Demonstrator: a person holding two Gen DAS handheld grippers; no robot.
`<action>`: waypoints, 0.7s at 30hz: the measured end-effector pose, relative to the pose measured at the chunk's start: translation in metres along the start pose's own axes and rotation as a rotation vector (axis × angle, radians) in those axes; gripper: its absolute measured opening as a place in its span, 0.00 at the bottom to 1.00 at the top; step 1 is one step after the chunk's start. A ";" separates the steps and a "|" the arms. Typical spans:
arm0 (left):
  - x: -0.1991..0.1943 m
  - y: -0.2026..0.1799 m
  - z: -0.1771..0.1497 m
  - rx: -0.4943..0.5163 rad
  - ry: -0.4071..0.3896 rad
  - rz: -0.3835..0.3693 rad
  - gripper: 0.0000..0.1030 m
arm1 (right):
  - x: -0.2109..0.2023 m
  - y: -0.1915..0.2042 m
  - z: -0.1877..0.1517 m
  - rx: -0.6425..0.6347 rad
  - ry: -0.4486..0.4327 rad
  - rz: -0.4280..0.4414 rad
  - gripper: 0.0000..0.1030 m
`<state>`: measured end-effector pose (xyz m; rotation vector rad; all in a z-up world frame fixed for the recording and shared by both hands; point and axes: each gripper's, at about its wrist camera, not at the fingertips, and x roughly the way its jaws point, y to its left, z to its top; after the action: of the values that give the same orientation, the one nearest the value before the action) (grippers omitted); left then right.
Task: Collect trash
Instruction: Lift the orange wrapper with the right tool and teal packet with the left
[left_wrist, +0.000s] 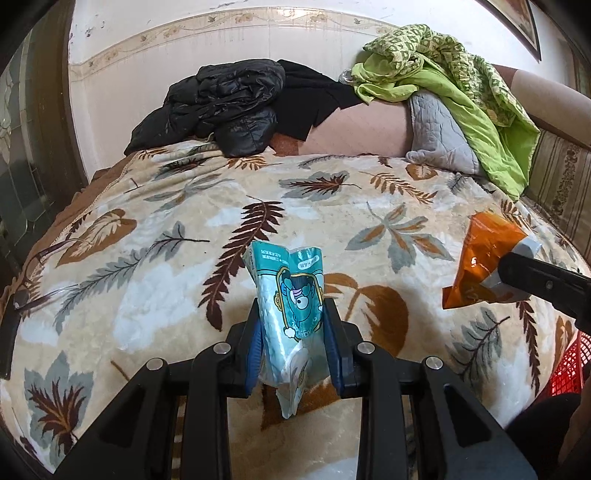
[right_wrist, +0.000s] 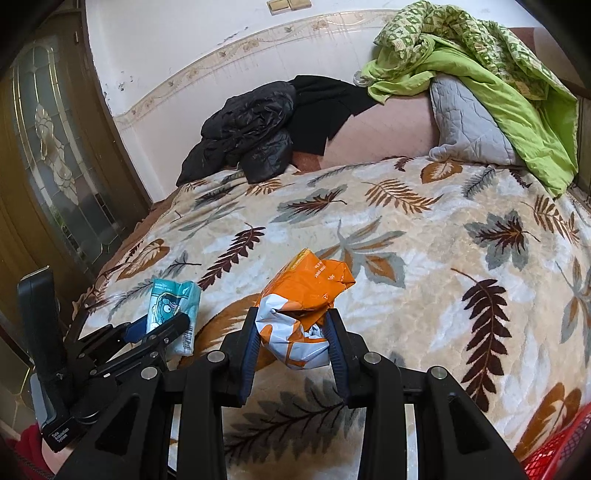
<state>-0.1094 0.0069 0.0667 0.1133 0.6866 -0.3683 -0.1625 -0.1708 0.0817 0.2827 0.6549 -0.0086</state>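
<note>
Now | left claw (left_wrist: 291, 314) clamps teal wrapper (left_wrist: 286, 291) | right claw (right_wrist: 293, 325) clamps orange wrapper (right_wrist: 306, 291)

You have a bed covered by a cream leaf-print blanket (left_wrist: 184, 229) filling the middle of both views. At the upper centre a black puffer jacket (left_wrist: 218, 107) lies on it; at the upper right, a grey quilted pillow (left_wrist: 439, 133) under a crumpled green cloth (left_wrist: 461, 92).

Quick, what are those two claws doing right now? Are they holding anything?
Left claw: closed on a teal wrapper.
Right claw: closed on an orange wrapper.
</note>
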 end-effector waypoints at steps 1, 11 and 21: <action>0.001 0.000 0.000 -0.001 0.002 0.001 0.28 | 0.001 -0.001 0.000 0.005 0.001 0.000 0.36; 0.005 -0.001 0.000 0.011 0.012 0.012 0.28 | 0.003 -0.002 0.000 0.015 0.006 0.003 0.36; 0.007 -0.002 -0.001 0.014 0.017 0.014 0.28 | 0.004 -0.003 0.000 0.014 0.008 0.004 0.36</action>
<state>-0.1056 0.0034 0.0620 0.1345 0.7001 -0.3592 -0.1596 -0.1731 0.0790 0.2977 0.6622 -0.0082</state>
